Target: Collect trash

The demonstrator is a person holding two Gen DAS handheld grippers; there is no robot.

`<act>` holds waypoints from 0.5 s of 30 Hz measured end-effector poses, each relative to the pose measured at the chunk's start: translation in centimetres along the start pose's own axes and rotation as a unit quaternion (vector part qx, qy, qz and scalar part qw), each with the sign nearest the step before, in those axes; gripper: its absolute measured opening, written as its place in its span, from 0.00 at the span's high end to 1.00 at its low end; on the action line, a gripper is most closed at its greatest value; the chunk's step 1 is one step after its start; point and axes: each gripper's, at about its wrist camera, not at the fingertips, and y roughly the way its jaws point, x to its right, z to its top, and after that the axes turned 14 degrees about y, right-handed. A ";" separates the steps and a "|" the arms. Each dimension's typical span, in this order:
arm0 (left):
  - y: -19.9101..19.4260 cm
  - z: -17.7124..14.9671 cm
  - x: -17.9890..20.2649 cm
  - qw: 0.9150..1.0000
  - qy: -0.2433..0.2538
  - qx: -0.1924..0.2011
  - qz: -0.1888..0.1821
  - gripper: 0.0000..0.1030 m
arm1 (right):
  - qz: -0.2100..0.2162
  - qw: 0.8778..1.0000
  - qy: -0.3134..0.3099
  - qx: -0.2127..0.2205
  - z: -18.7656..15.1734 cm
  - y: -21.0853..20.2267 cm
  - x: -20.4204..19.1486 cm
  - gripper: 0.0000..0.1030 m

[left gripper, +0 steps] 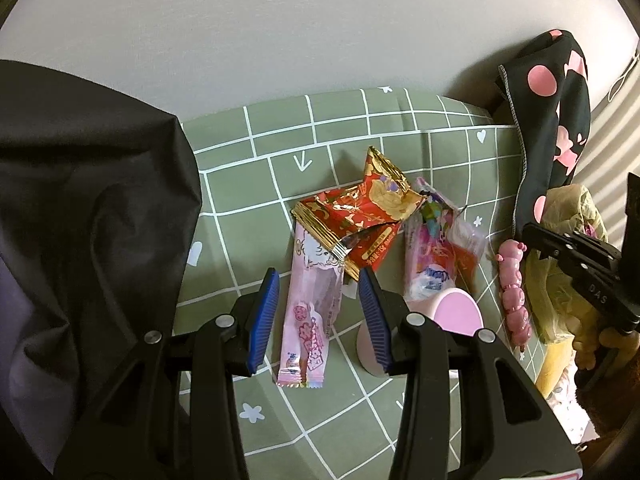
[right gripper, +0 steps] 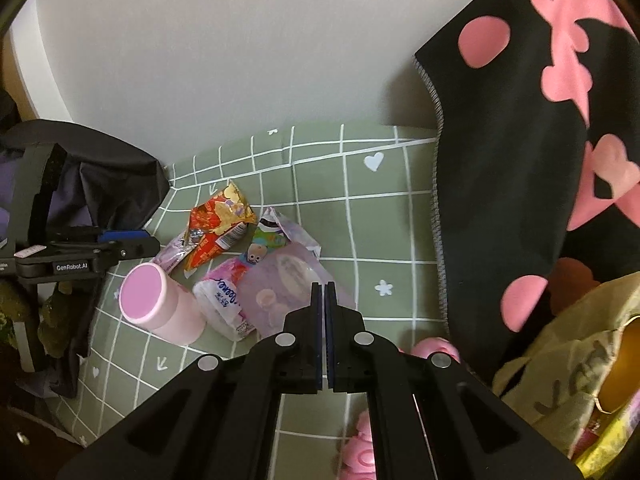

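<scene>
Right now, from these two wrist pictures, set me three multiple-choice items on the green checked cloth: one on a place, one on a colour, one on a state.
1. Where does the long pink wrapper lie?
A. under the left tool's open jaws
B. on the pink jar
C. on the black fabric

2. What colour is the jar lid?
A. green
B. pink
C. gold

3. How is the right tool?
A. wide open
B. shut on the red wrapper
C. shut, empty

Answers: 1 A, the wrapper shows between the blue pads; 2 B, its round top is pink; 3 C, the pads meet with nothing between.
</scene>
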 end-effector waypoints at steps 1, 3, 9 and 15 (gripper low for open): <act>0.1 0.0 0.0 1.000 0.001 -0.003 0.002 0.62 | -0.004 1.000 -0.002 0.003 -0.1 -0.3 0.2 0.97; 0.4 -0.1 -0.2 1.000 0.002 -0.008 0.004 0.62 | -0.003 1.000 0.003 0.004 -0.2 -0.5 0.5 0.97; 1.9 0.4 0.6 0.999 0.020 -0.035 0.029 0.63 | 0.025 1.000 0.013 -0.010 -0.9 -0.1 0.9 0.97; 1.9 1.1 1.0 0.998 0.022 -0.035 0.048 0.96 | 0.046 0.999 0.002 -0.001 -1.7 0.2 0.2 0.69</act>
